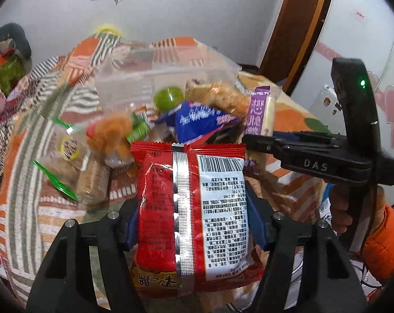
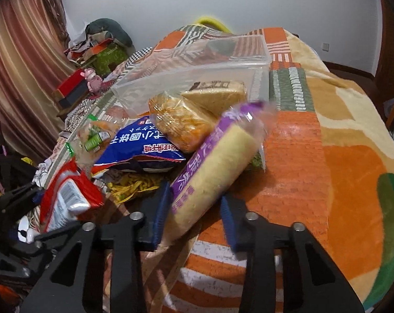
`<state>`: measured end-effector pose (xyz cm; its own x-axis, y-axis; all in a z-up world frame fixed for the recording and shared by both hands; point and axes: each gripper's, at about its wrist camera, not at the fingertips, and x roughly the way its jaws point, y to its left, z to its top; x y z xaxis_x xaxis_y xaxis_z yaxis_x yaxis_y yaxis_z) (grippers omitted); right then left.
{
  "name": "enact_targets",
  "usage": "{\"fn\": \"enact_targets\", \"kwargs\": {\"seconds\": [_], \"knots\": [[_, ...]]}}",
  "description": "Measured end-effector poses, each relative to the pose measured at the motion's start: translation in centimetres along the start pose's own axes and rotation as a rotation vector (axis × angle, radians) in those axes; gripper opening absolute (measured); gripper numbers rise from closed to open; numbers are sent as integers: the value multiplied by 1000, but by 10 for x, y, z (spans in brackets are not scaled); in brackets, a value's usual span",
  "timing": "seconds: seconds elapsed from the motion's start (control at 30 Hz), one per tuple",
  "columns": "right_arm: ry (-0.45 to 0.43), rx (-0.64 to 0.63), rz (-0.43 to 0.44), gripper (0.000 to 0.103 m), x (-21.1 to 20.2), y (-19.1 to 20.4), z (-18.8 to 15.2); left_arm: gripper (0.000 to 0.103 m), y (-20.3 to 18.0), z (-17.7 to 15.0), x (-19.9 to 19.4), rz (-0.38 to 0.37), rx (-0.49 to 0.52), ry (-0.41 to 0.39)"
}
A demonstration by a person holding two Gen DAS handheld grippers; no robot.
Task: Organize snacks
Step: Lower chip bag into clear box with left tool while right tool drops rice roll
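The red snack packet (image 1: 194,216) sits clamped between the blue pads of the left hand-held gripper (image 1: 194,208), held back side up in front of the snack pile. The purple-wrapped wafer pack (image 2: 217,167) lies between the pads of the right hand-held gripper (image 2: 194,216); its left pad touches the wrapper, but the right pad seems to stand just apart, so I cannot tell whether the grip is made.

Risks, as I judge them:
1. The wafer pack looks blurred and tilted; a loose pinch on slick film could let it slide out onto the blanket-covered bed (image 2: 314,156).
2. Both grippers work near each other, so a collision could knock a packet free.
3. The clear plastic container (image 2: 197,70) stands behind the heap; dragging the blue biscuit bag (image 2: 142,143) or noodle cake (image 2: 181,122) could tip it.
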<state>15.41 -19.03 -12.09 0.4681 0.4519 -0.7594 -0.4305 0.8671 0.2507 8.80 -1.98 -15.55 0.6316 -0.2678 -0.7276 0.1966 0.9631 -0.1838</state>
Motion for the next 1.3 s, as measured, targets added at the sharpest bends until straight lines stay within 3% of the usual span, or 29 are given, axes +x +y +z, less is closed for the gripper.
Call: {"fn": "enact_targets", "kwargs": {"seconds": [0.17,0.57,1.3], "knots": [[-52,-2,-18,22,-22,-1,2,66,-2,8,-17,22,6,-52],[-146,-33,-64,21,-45,-2,18,66,9,42,-41,60,-22,-176],[-291,-44,-73,21,-30,-12,100,66,54,152,2,143,-60,-279]]}}
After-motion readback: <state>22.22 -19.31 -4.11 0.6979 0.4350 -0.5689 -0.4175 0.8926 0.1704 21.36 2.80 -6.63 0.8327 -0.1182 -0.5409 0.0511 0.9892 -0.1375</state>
